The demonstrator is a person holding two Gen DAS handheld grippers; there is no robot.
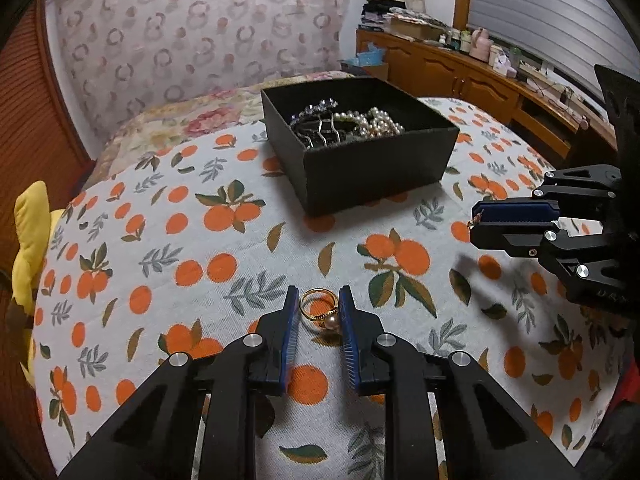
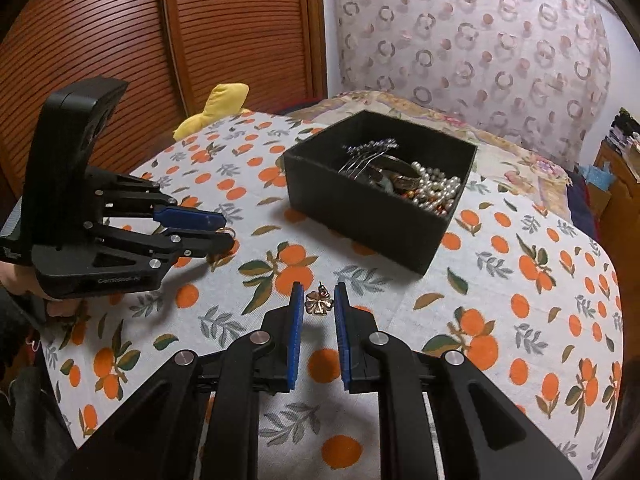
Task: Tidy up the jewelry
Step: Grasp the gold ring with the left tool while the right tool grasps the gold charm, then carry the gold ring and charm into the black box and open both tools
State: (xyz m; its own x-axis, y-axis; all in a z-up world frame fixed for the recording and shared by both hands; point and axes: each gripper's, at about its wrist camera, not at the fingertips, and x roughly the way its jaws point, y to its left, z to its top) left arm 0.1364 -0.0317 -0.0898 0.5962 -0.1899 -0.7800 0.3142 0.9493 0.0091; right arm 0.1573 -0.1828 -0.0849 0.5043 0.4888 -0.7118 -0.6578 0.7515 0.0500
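So you're working on a bed-sized surface under an orange-print cloth (image 1: pixel 168 240), patterned headboard behind it. Black box (image 1: pixel 372 172) sits mid-cloth, well ahead of both grippers, already holding a pearl string (image 1: pixel 380 120), a silver hair comb (image 1: pixel 320 128) and some bangles. Yellow plush (image 2: pixel 218 108) at the far left edge, not relevant.

Left gripper (image 1: pixel 320 312): jaws nearly closed around the gold ring (image 1: pixel 320 310) with a pearl on it. Left-wrist view shows the ring sitting between the blue pads; the right-hand pad touches the pearl, the left-hand pad looks just beside the band. I'd judge it gripped, or nearly so. Right-wrist view shows the ring at the tips, close above the cloth.

Right gripper (image 2: pixel 318 300): jaws narrow, a small gold flower earring (image 2: pixel 319 303) between the pads. Left-wrist view shows a bit of it poking out at the fingertips, clear of the cloth, so it's pinched and lifted.

Step in hand: pickup done on both sides, transfer to the box not yet made.

Next: carry each piece over the box rim, then open. Earring is tiny, so release low inside the walls. Check the ring is seated before lifting; a round pearl against a flat pad may roll out.
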